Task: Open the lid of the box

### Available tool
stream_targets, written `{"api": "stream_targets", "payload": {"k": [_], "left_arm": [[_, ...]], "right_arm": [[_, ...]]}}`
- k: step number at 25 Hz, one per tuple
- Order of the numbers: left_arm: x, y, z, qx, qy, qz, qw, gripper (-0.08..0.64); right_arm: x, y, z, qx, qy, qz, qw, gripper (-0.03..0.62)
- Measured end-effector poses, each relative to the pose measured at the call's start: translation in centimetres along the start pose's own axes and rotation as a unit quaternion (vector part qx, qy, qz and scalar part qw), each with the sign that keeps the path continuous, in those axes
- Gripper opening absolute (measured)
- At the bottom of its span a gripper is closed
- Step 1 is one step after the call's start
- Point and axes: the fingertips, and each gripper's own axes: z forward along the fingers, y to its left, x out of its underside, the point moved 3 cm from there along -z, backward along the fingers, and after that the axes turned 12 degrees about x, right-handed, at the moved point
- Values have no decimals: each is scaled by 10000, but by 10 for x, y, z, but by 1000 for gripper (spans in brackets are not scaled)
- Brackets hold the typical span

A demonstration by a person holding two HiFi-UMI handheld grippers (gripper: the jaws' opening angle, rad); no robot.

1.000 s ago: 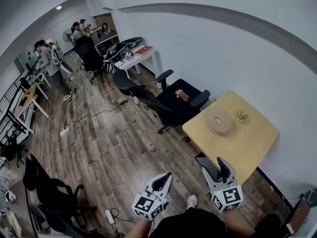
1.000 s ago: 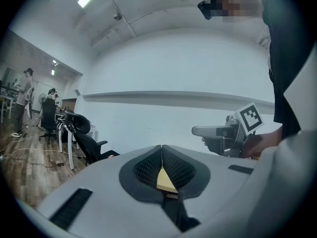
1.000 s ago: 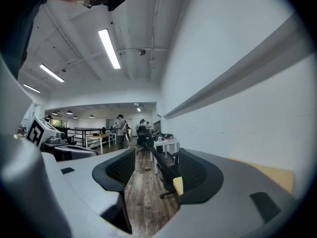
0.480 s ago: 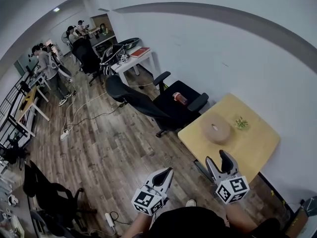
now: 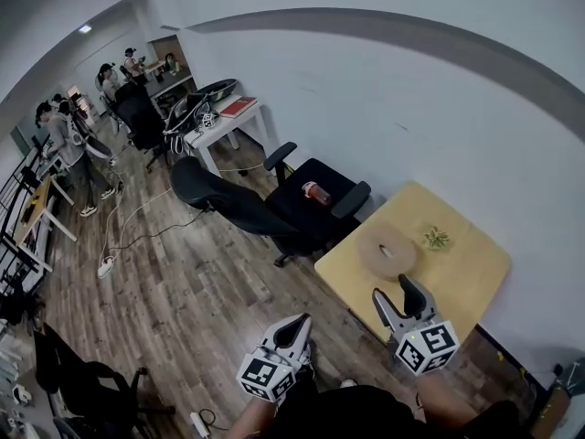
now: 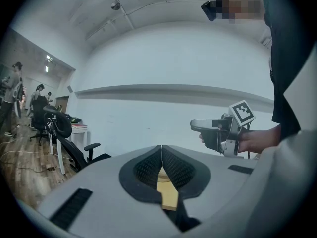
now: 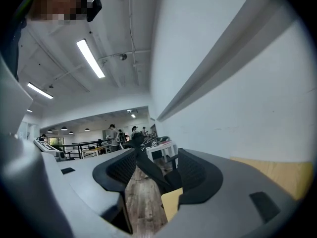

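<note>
Box, round and pale wooden, lid on, sits on the light wood table ahead of your tongs; only the head view shows it. Your left gripper has its jaws pressed together, empty. Your right gripper has its jaws apart, empty. Black office chair stands beside the table on a plank floor.

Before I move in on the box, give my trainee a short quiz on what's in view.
1. True or false: the round box sits on the yellow table.
2. What lies on the seat of the black chair? A) a red container B) a laptop C) a folded jacket
3. Which has its jaws apart with nothing between them: the left gripper or the right gripper?
Key: 1 true; 2 A; 3 right gripper.
</note>
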Motion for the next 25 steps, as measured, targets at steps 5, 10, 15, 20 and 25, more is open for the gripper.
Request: {"api": "stream_targets", "payload": {"k": [5, 10, 15, 20, 25], "left_arm": [[0, 38, 26, 206, 29, -74, 9998, 20], [2, 83, 55, 494, 103, -157, 9986, 20], [1, 122, 90, 870, 208, -199, 9958, 20], [8, 149, 124, 1253, 307, -248, 9913, 20], [15, 166, 144, 1500, 377, -328, 9874, 20]], "right_arm": [[6, -12, 37, 224, 125, -63, 9997, 270], [22, -20, 74, 554, 345, -225, 9976, 276], [41, -29, 110, 790, 682, -358, 9939, 290], [73, -49, 143, 978, 1188, -278, 9877, 299], [102, -66, 164, 1016, 1809, -451, 9772, 327]]}}
